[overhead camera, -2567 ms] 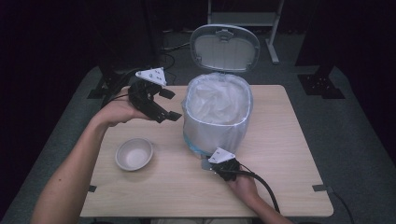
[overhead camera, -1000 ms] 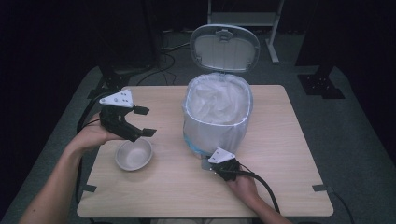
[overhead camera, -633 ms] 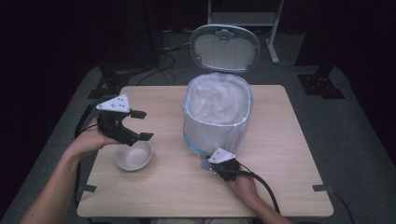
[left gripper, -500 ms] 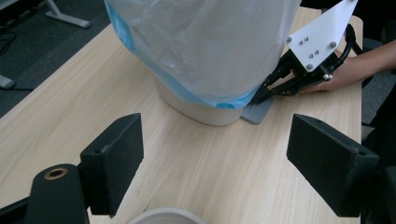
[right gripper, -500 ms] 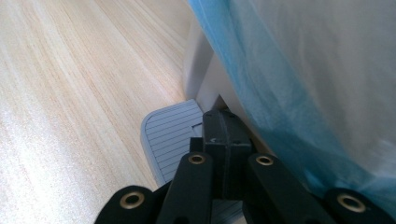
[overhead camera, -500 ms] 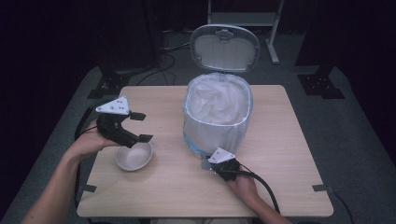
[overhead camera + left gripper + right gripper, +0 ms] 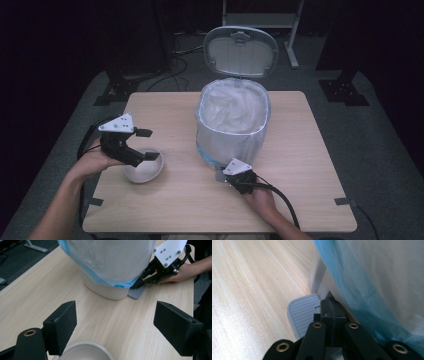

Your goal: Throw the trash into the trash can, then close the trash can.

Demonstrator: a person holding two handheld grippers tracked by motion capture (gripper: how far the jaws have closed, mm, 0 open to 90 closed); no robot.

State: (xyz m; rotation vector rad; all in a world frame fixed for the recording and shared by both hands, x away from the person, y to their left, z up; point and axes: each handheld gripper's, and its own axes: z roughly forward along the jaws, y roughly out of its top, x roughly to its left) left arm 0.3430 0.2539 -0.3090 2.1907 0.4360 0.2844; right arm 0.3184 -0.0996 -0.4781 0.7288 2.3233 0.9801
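Observation:
A white pedal bin (image 7: 232,125) lined with a thin white and blue bag (image 7: 374,277) stands mid-table, its lid (image 7: 241,50) raised. My right gripper (image 7: 222,175) is shut with nothing between its jaws. Its tips rest on the grey ribbed pedal (image 7: 302,312) at the bin's foot, as the left gripper view confirms for the right gripper (image 7: 138,285) and the pedal (image 7: 136,292). My left gripper (image 7: 150,145) is open just over a small white bowl (image 7: 145,170). In its own view the left gripper (image 7: 117,327) has its jaws either side of the bowl's far rim (image 7: 85,351), apart from it.
The wooden table (image 7: 300,165) has bare room to the right of the bin and along its front edge. Black stands and cables sit on the dark floor behind and to the left. A cable (image 7: 280,197) trails from my right gripper toward the front edge.
My left gripper has moved away from the bin, leftward and down, to just over the bowl. The right gripper has stayed on the pedal and the lid stays up.

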